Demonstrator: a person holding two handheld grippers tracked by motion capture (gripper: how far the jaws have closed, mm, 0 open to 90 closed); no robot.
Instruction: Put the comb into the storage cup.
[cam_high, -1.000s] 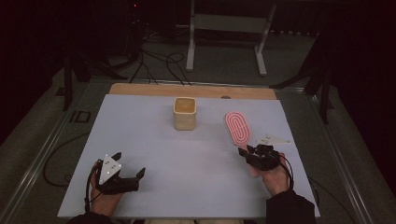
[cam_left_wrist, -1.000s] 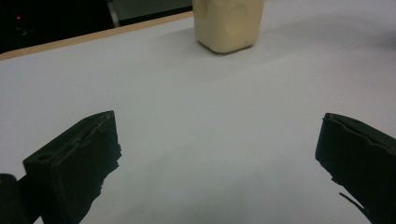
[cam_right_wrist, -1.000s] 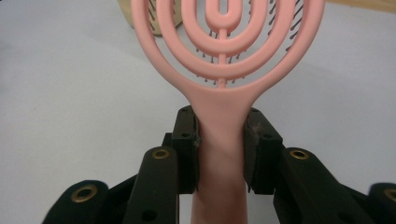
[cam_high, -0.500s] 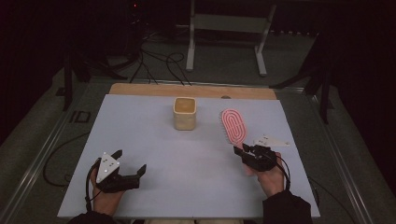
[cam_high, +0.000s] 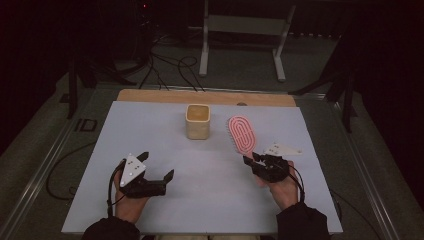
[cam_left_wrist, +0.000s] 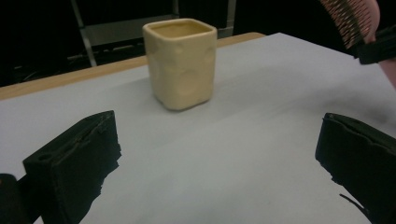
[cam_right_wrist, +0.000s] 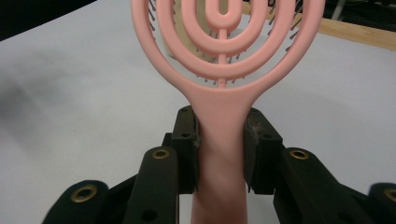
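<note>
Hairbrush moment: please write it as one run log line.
right gripper: shut on pink hairbrush handle | left gripper: open | cup: upright

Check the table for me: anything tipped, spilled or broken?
Nothing stands out. The cream cup stands upright on the table, and the pink hairbrush is clamped by its handle in the right gripper, bristles intact.

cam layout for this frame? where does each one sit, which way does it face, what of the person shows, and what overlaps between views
High view: above the person's side, looking forward and down at the table; both forearms, left gripper, right gripper.
Left gripper view: low over the table, facing the cup; its two wide-apart jaws.
Right gripper view: along the brush handle clamped in its jaws.
Shared: cup in high and left gripper views; brush in high and right gripper views.
</note>
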